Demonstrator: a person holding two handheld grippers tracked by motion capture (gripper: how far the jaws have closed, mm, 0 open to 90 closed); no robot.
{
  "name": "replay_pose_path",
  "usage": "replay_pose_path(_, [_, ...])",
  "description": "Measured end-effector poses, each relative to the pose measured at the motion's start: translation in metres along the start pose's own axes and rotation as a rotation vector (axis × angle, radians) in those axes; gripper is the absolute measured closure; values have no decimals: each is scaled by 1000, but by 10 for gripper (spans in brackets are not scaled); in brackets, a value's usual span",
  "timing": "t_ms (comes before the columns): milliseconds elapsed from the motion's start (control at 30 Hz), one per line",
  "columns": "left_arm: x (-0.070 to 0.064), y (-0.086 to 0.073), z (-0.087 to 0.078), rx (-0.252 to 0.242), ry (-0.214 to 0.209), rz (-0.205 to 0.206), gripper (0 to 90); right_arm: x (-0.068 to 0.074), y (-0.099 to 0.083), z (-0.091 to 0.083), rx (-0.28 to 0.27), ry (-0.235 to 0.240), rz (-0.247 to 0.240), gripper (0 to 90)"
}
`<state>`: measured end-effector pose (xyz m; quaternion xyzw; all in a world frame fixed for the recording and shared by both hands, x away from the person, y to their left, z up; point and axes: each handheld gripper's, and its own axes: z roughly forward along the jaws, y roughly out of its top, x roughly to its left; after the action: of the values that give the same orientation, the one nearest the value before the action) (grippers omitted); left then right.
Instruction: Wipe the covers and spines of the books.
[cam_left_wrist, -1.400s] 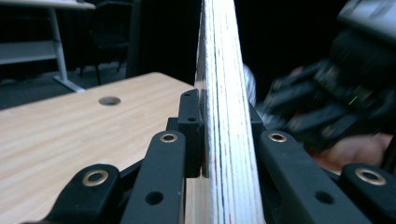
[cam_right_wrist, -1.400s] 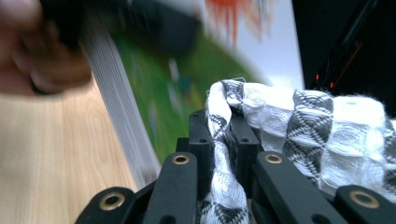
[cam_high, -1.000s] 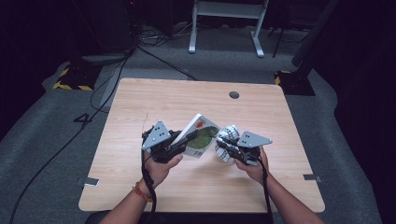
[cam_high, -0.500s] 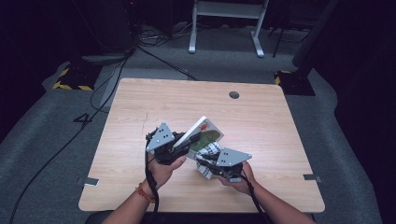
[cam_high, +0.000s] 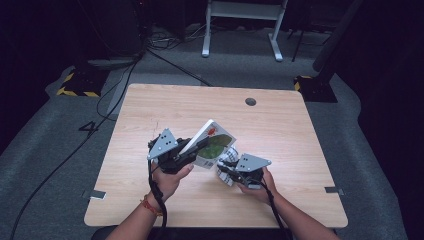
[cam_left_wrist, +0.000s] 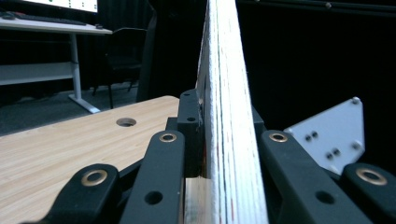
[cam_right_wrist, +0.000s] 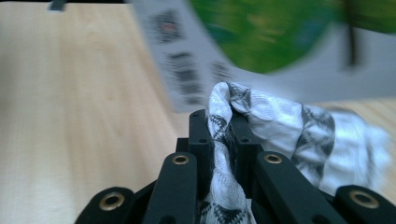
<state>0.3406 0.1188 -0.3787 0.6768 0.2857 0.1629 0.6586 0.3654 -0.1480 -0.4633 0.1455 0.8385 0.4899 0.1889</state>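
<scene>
Right gripper (cam_high: 227, 169) shifted since half second ago, now seen just right of book's lower corner, low over table (cam_high: 280, 125). Patterned white cloth (cam_right_wrist: 280, 135) pinched between its jaws, bunch pressed beside book. Book (cam_high: 211, 142) held tilted on edge above table's near middle, green-and-white cover turned toward cloth. Book clamped by left gripper (cam_high: 192, 150) at its left edge, page block seen between jaws in left gripper view.

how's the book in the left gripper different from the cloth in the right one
The book is a stiff flat board held tilted on edge above the table; the cloth is soft, bunched and draping. The book's cover is white with a green picture; the cloth is white with a black woven pattern. Both are clamped between shut jaws, one in the left gripper, one in the right gripper.
</scene>
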Motion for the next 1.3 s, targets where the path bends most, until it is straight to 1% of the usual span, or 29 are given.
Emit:
replay_pose_path(67, [0, 1, -1, 0, 1, -2, 780, -9, -2, -4, -10, -28, 35, 830])
replay_pose_path(100, [0, 1, -2, -2, -4, -3, 781, -13, -3, -5, -13, -41, 45, 830])
replay_pose_path(167, [0, 1, -2, -4, -23, -7, 784, -23, -6, -9, -26, -62, 83, 830])
replay_pose_path(233, [-4, 1, 0, 5, -17, 17, 784, -33, -7, -16, -62, -68, 126, 830])
replay_pose_path(267, [-5, 2, 0, 4, -10, 33, 784, -36, -6, -19, -75, -78, 132, 830])
replay_pose_path(333, [-4, 2, -1, -3, -7, 31, 785, -41, -4, -27, -98, -95, 134, 830])
replay_pose_path(367, [-2, 3, -2, 1, 3, 37, 784, -43, -3, -32, -111, -106, 140, 830])
replay_pose_path(400, [-1, 2, -2, 0, 9, 32, 784, -46, -2, -37, -120, -118, 147, 830])
replay_pose_path(433, [-1, 2, -2, 0, 9, 32, 784, -46, -2, -37, -120, -118, 147, 830])
replay_pose_path(500, [0, 0, -2, 7, 0, 22, 784, -52, 0, -45, -153, -133, 170, 830])
replay_pose_path(567, [-2, 0, 0, 12, -9, 26, 784, -56, 2, -51, -179, -138, 190, 831])
replay_pose_path(633, [-5, -1, 3, 16, -19, 37, 784, -58, 4, -56, -196, -135, 189, 831])
replay_pose_path(667, [-7, -2, 4, 22, -24, 41, 784, -57, 5, -57, -202, -125, 191, 830])
replay_pose_path(733, [-8, -2, 5, 28, -28, 59, 784, -53, 6, -55, -195, -101, 181, 830])
replay_pose_path(800, [-9, -3, 6, 38, -31, 63, 783, -48, 6, -51, -170, -79, 165, 830])
replay_pose_path(833, [-10, -4, 7, 49, -30, 69, 782, -47, 7, -49, -157, -74, 160, 829])
replay_pose_path(900, [-12, -6, 9, 63, -36, 78, 781, -46, 8, -49, -160, -70, 151, 829])
replay_pose_path(967, [-15, -7, 13, 78, -45, 96, 782, -46, 13, -54, -180, -67, 149, 828])
replay_pose_path(1000, [-18, -8, 15, 92, -49, 111, 782, -45, 18, -59, -203, -64, 140, 828])
replay_pose_path(1033, [-20, -9, 18, 91, -52, 119, 782, -43, 24, -63, -226, -57, 129, 828])
replay_pose_path(1067, [-22, -9, 19, 102, -51, 132, 782, -40, 29, -66, -239, -55, 121, 827])
replay_pose_path(1100, [-22, -9, 19, 102, -51, 132, 782, -40, 29, -66, -239, -55, 121, 827])
replay_pose_path(1133, [-24, -10, 21, 110, -53, 142, 782, -33, 39, -71, -261, -63, 90, 827])
replay_pose_path(1167, [-26, -11, 22, 117, -59, 150, 782, -31, 42, -73, -270, -62, 86, 827])
replay_pose_path(1200, [-26, -11, 22, 119, -63, 150, 783, -28, 46, -75, -279, -59, 77, 827])
replay_pose_path(1233, [-26, -11, 22, 119, -63, 150, 783, -28, 46, -75, -279, -59, 77, 827])
replay_pose_path(1267, [-26, -11, 23, 122, -73, 149, 783, -27, 48, -77, -286, -57, 67, 827])
replay_pose_path(1300, [-27, -12, 24, 124, -74, 153, 783, -25, 53, -81, -305, -51, 60, 827])
